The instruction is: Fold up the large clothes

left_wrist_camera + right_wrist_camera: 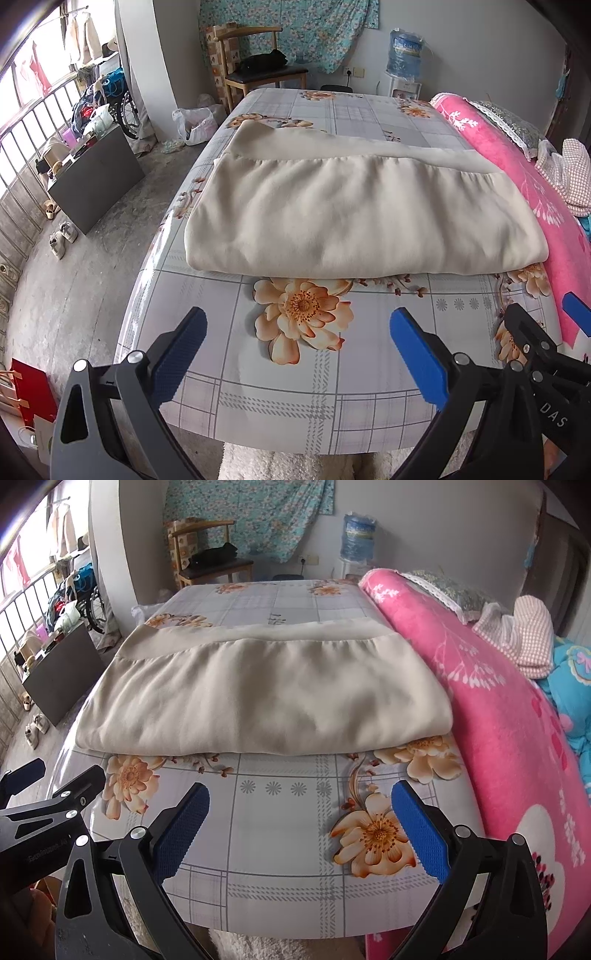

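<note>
Both grippers hung side by side over the near end of the flower-printed tablecloth (303,413), neither touching any fabric. The left gripper (297,332) had its blue pads spread wide with nothing between them, and the right gripper (301,808) stood equally released and empty; in the left wrist view the right one appeared just off to the right, so the two were close together. The task's thing, a cream-coloured garment (351,214), lay ahead of both grippers, flat on the table and already doubled over: its rounded fold edge faced the grippers, and at the far side a darker lower layer stuck out beyond a gathered seam. Its right edge lay just beside a pink floral blanket (491,686), whether touching could not be told, and its left edge sat near the table's left rim. By my reading the work stood between folds, with at least one fold made and the hands drawn back to the start of the next. The next move would likely call for reaching forward and apart, each gripper pinching through all the layers at one side edge or corner, then carrying one side across to halve the width, keeping the stacked layers aligned so the lower one does not slide out further.
</note>
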### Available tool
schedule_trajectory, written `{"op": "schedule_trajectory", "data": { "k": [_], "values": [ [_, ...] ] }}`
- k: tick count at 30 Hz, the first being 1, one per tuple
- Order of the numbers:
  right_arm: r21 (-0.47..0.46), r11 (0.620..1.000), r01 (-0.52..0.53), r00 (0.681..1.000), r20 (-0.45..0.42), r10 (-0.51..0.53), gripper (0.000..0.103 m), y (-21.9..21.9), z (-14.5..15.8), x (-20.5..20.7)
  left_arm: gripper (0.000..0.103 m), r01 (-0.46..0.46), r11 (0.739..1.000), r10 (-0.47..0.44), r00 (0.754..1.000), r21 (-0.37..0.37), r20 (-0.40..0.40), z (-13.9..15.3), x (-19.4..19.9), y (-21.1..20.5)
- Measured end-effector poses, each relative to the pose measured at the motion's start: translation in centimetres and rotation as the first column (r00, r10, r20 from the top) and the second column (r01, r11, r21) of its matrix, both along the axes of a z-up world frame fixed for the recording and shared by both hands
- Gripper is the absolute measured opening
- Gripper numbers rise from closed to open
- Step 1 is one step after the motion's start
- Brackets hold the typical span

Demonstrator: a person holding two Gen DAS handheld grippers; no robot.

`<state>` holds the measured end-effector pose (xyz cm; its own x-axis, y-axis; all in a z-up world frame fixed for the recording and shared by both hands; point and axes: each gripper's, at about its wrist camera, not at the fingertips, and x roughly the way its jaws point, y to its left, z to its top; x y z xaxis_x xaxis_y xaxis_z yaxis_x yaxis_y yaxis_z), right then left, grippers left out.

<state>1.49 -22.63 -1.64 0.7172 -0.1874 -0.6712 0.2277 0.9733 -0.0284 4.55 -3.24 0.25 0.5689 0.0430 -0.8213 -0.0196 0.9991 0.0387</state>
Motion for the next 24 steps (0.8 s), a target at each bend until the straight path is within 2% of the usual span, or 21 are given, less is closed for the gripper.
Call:
{"op": "schedule_trajectory", "data": {
  "k": [24],
  "values": [
    [0.012,1.0,0.007,1.0,0.005,-0.007,0.095,0.0,0.2,-0.8,0.098,-0.001,1.0,0.001,1.0,-0.01,0.003,0.4,-1.0,-0.1]
  ]
}}
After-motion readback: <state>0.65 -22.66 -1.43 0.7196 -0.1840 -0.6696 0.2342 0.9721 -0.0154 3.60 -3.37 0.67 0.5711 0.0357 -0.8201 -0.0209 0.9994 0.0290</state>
